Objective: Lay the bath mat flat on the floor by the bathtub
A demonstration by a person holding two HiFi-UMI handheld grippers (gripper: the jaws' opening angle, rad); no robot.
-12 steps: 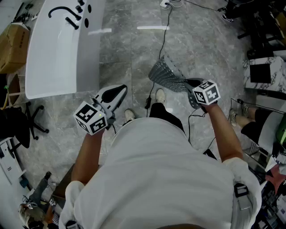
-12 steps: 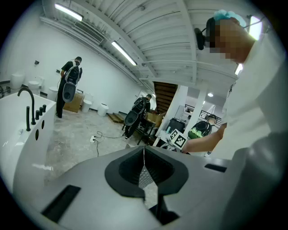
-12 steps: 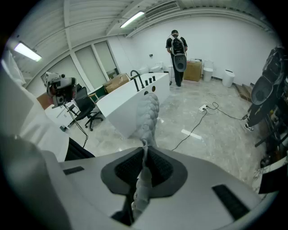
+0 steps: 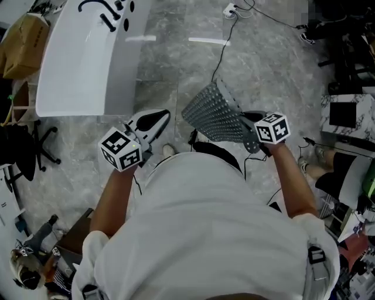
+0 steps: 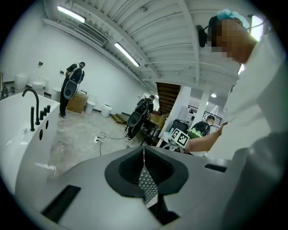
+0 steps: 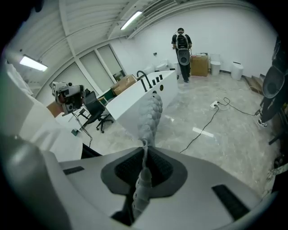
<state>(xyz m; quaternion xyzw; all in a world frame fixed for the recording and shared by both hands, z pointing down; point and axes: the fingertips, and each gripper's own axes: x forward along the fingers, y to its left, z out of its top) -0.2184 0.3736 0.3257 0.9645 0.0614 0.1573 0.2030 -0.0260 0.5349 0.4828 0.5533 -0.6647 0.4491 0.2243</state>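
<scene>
Clamped tight, at the right gripper (image 6: 145, 144), on one edge of the bath mat (image 6: 151, 110), seen edge-on as a column of studs running out from the jaws. Closed together, at the left gripper (image 5: 144, 150), on nothing of the mat; only a dotted strip at the seam, probably pad texture. Held in the air from that single grip, spread over the grey floor (image 4: 176, 70) just ahead of a shoe (image 4: 169, 150), to the right of the bathtub (image 4: 82, 64) near its end, not yet laid. Judged light, soft and floppy, studded and perforated, perhaps a little slick: best taken with the left gripper at the free far corner, then drawn taut and lowered flat. Nearby: a black cable (image 4: 218, 58) crossing the floor to a power strip (image 4: 229, 10), the likeliest snag under the mat; an office chair (image 4: 26, 158) and a cardboard box (image 4: 23, 47) beyond the tub's left side, clear of the landing spot.
</scene>
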